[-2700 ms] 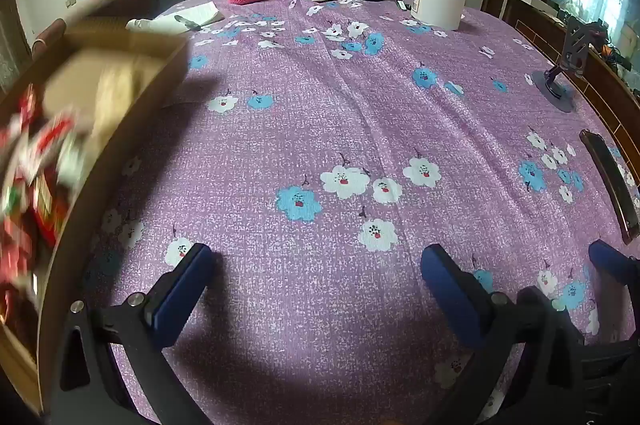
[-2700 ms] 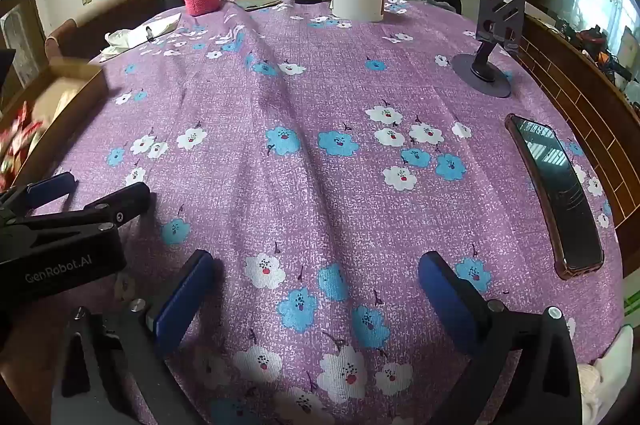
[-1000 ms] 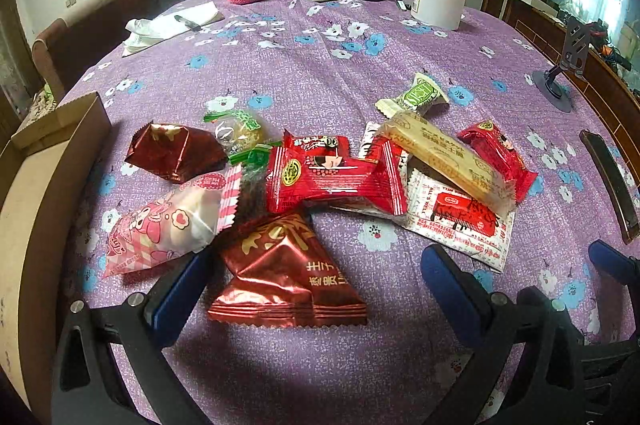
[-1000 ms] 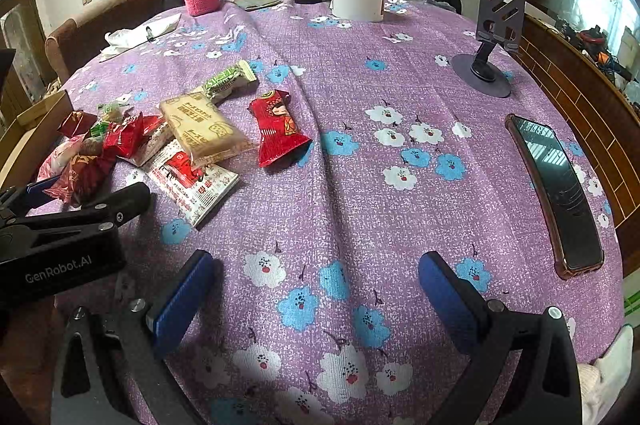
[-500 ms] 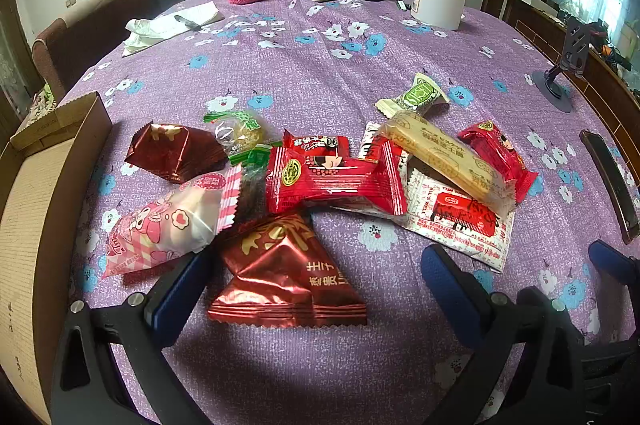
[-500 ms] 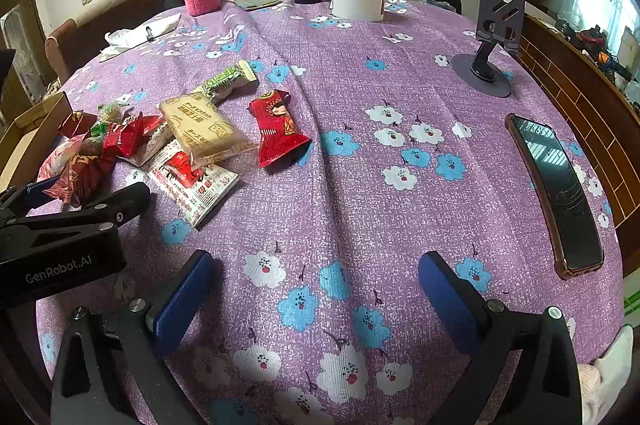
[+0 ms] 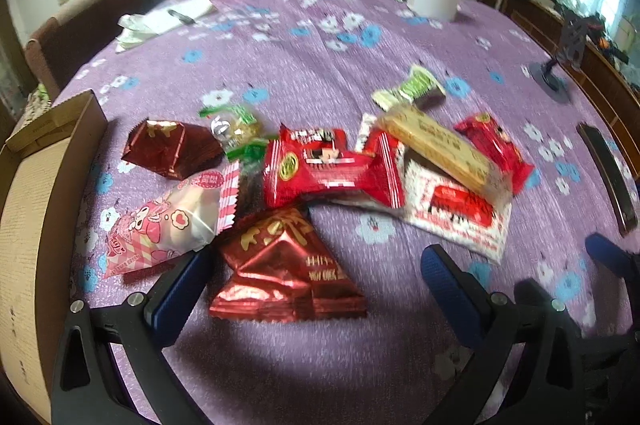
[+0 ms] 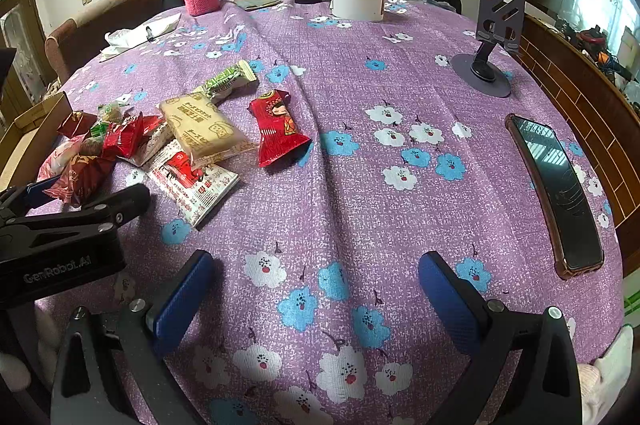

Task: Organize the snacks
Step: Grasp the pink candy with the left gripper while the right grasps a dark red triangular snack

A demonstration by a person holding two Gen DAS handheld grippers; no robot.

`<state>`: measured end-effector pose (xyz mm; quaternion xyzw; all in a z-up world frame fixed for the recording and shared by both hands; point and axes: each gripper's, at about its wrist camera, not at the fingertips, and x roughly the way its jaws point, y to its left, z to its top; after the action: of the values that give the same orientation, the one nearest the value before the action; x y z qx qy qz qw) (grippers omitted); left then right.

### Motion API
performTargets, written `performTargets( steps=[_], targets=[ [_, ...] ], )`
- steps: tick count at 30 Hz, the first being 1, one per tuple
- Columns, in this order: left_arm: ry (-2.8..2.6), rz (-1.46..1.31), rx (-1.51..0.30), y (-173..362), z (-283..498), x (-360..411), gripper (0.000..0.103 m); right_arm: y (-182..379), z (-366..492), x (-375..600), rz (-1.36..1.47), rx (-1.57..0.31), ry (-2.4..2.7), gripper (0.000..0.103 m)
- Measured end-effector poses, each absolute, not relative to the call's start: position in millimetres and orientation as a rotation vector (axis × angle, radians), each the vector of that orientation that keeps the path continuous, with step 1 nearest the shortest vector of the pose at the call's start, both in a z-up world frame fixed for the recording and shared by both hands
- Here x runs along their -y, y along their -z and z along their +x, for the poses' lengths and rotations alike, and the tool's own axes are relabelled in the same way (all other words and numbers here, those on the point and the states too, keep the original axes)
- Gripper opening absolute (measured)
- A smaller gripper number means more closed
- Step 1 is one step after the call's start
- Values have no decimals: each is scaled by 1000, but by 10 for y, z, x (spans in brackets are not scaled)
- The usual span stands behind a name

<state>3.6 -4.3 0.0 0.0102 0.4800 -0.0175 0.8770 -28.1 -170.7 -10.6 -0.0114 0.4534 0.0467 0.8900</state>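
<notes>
Left wrist view: left gripper (image 7: 314,277) gapes empty over the dark red foil packet (image 7: 286,267) (lower centre); right gripper (image 8: 312,295) also gapes empty. Likely next: close on it, carry to the cardboard box (image 7: 24,193).

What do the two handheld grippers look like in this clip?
Both the left gripper and the right gripper have black angular frames with silver screws and textured blue finger pads. The left gripper's black body carries white GenRobot.AI lettering in the right wrist view.

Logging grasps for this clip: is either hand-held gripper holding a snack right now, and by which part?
Nothing is held. The left hand-held gripper and right hand-held gripper are both open, fingers apart over the tablecloth.
</notes>
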Motion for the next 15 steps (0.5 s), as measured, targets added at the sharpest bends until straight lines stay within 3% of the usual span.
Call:
performTargets(
  steps=[8, 11, 15],
  targets=[
    [153, 46, -1067, -54, -269, -80, 101, 105, -315, 1706, -44, -1002, -137, 102],
    [206, 14, -1020, -166, -511, -216, 94, 114, -399, 1711, -52, -991, -157, 102],
    [185, -5, -883, -451, -804, -551, 94, 89, -429, 1740, -50, -988, -135, 102]
  ],
)
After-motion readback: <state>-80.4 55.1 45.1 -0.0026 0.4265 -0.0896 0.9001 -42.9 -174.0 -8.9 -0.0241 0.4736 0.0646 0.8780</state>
